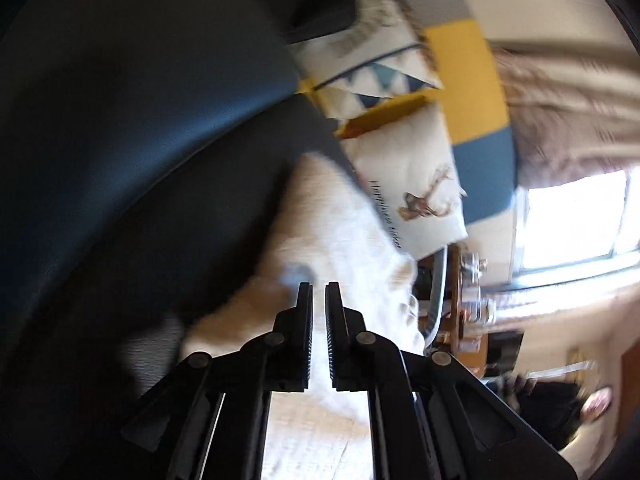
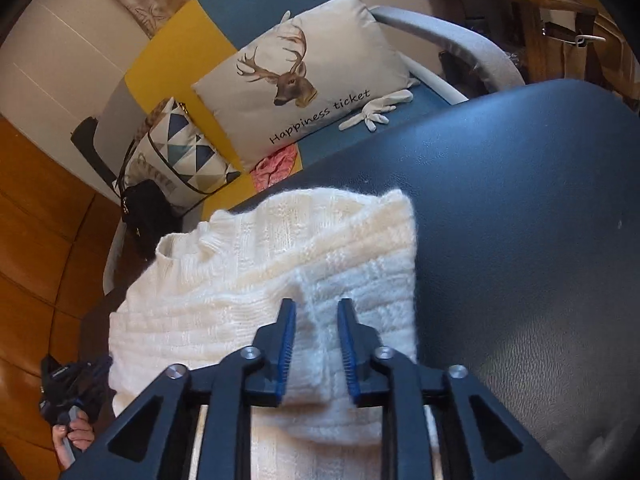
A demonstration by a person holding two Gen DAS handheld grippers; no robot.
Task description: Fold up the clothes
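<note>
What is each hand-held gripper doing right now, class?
Left hand-held gripper: shut, holding nothing.
Right hand-held gripper: open over the white sweater, gripping nothing.

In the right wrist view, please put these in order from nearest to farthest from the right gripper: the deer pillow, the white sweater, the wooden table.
1. White sweater: directly under the right gripper.
2. Deer pillow: beyond it, centre.
3. Wooden table: far, upper right.
</note>
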